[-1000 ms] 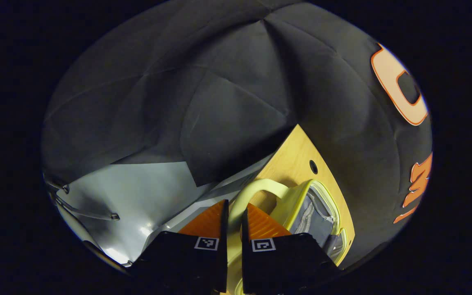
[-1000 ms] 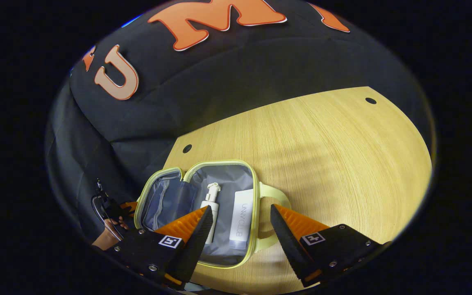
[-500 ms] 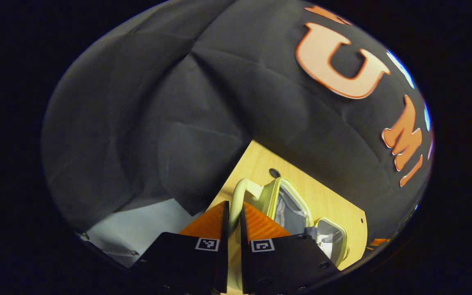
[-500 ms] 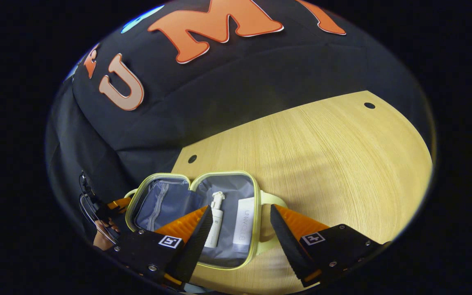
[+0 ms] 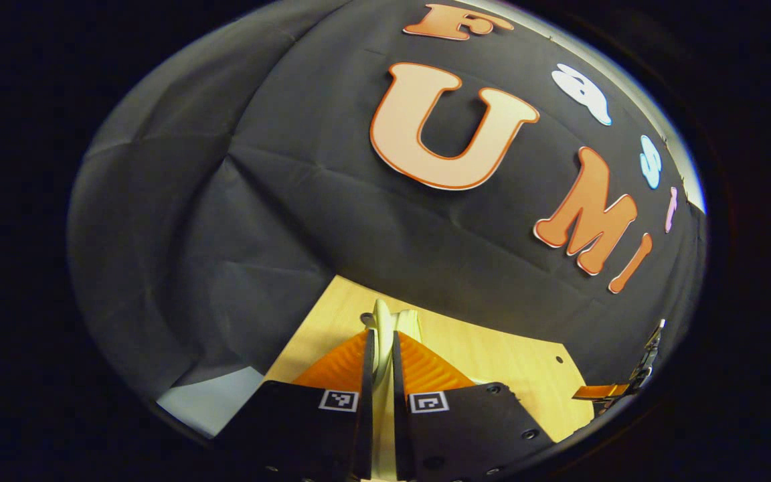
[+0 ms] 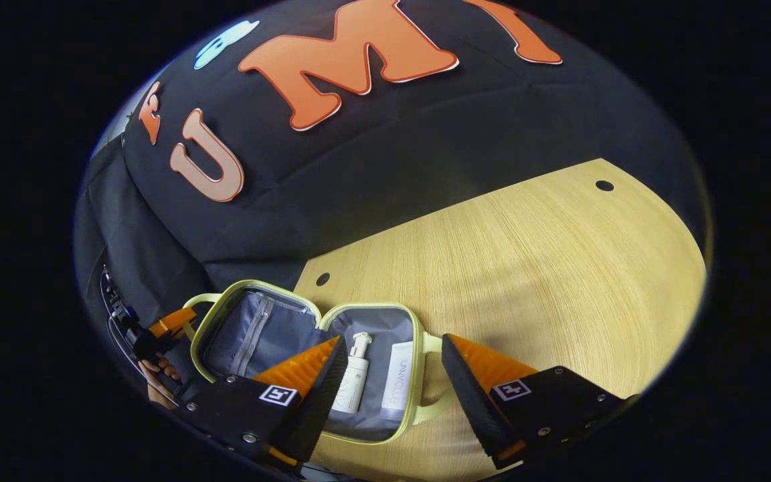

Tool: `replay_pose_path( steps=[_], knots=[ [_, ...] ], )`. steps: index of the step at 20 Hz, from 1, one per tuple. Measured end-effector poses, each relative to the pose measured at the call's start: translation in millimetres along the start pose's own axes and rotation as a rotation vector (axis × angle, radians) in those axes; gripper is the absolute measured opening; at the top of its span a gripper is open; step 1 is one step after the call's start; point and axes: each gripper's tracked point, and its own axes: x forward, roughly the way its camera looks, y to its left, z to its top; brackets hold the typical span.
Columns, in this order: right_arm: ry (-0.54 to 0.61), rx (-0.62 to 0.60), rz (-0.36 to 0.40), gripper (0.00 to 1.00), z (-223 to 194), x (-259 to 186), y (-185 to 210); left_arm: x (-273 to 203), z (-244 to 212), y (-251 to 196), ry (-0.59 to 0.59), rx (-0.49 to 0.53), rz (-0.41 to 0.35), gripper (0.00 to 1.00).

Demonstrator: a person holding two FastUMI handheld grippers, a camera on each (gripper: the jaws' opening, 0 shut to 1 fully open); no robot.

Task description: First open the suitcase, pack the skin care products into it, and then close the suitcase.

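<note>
On table, suitcase open, lid raised left.

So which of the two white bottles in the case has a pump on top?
The left one, the pump bottle. The tube beside it is flat-topped.

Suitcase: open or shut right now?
Open. In the right gripper view the suitcase has its lid half raised off the table, lining exposed, with a pump bottle and a tube lying in the base half.
</note>
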Motion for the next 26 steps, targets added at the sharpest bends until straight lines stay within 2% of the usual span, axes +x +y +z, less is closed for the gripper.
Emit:
replay_pose_path(
  steps=[7, 11, 16, 21, 26],
  knots=[
    [-0.030, 0.001, 0.027, 0.91, 19, -14, -17, -22, 2, -82, 0.008, 0.026, -0.142, 0.14],
    [-0.025, 0.002, 0.023, 0.90, 21, -20, -35, -27, -10, -151, 0.032, 0.013, -0.261, 0.14],
    [-0.042, 0.000, 0.034, 0.91, 32, -32, -56, -23, -54, -220, 0.087, 0.034, -0.344, 0.14],
    [-0.052, 0.020, 0.030, 0.91, 41, -46, -87, -15, -113, -287, 0.190, 0.080, -0.392, 0.14],
    [-0.064, 0.030, 0.012, 0.91, 49, -63, -122, -6, -176, -321, 0.296, 0.106, -0.404, 0.14]
  ],
)
